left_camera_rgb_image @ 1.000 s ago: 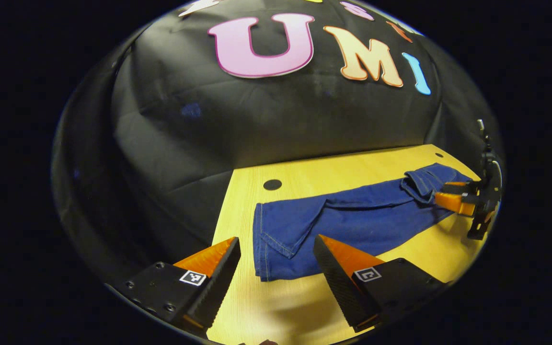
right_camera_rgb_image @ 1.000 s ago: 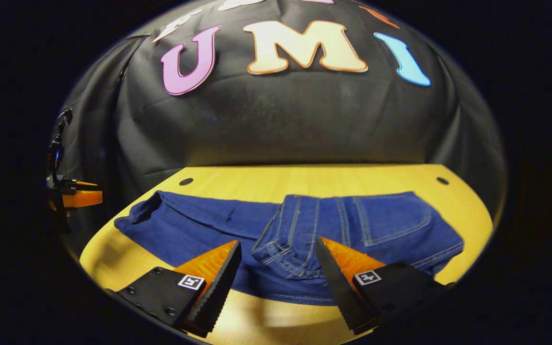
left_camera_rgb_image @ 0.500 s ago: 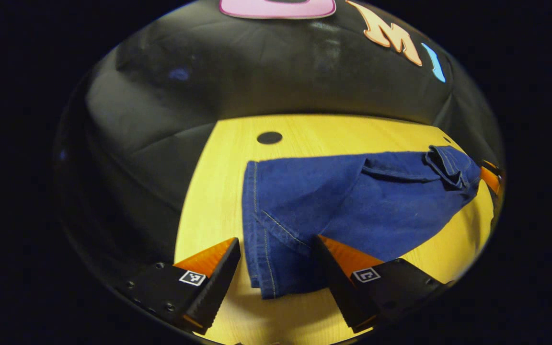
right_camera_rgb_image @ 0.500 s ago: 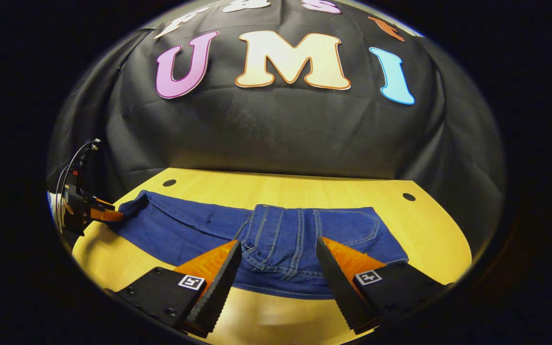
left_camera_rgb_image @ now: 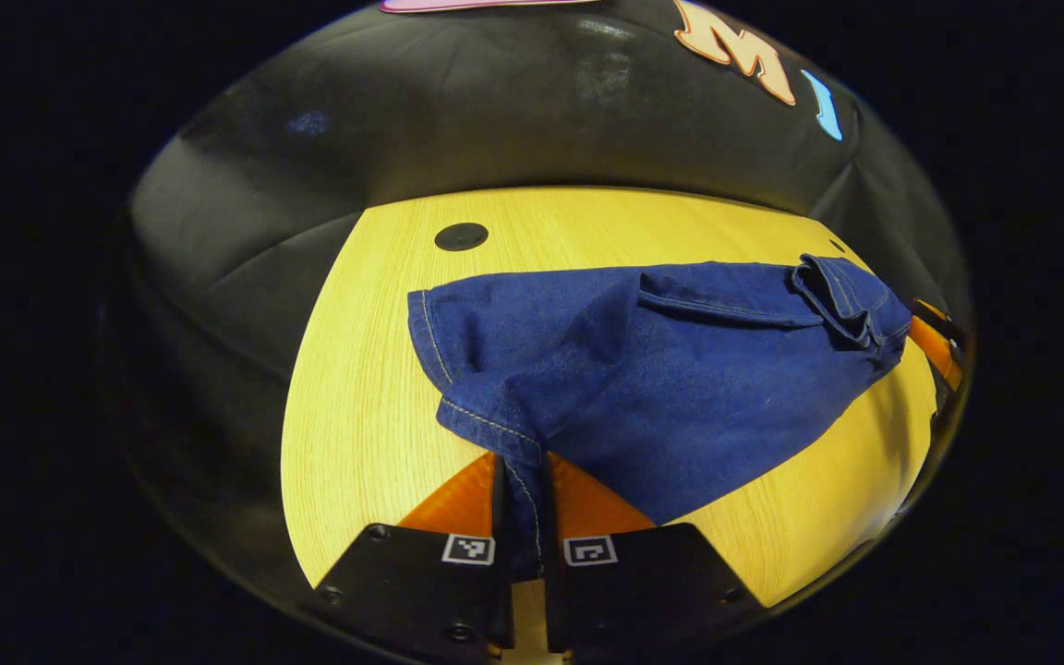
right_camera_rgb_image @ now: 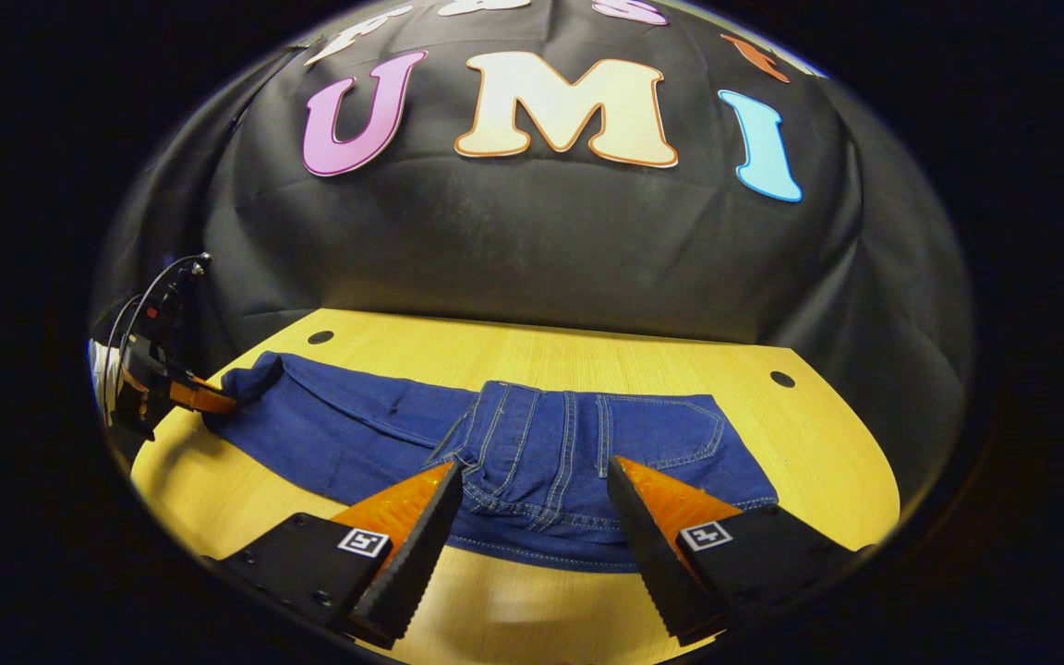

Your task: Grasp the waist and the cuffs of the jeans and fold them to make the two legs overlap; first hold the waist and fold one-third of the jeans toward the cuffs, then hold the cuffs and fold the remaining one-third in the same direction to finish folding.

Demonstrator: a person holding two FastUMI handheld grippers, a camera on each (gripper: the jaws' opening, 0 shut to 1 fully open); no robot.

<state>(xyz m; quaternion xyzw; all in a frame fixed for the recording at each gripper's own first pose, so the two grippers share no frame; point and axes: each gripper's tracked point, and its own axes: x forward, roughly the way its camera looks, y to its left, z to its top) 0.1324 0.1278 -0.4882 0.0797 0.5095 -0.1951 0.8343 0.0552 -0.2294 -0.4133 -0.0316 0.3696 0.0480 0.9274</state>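
Leg-overlap step: left gripper [left_camera_rgb_image: 523, 503] pinches jeans [left_camera_rgb_image: 671, 369] cuff; right gripper [right_camera_rgb_image: 532, 526] spread near waist, must clamp next.

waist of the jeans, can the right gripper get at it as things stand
Probably yes. The right gripper is open, and the waist of the jeans lies flat on the table right between its fingers, with nothing over it. The left gripper is shut on the cuffs, far off.

Blue jeans [right_camera_rgb_image: 532, 443], spread flat, cuff lifted
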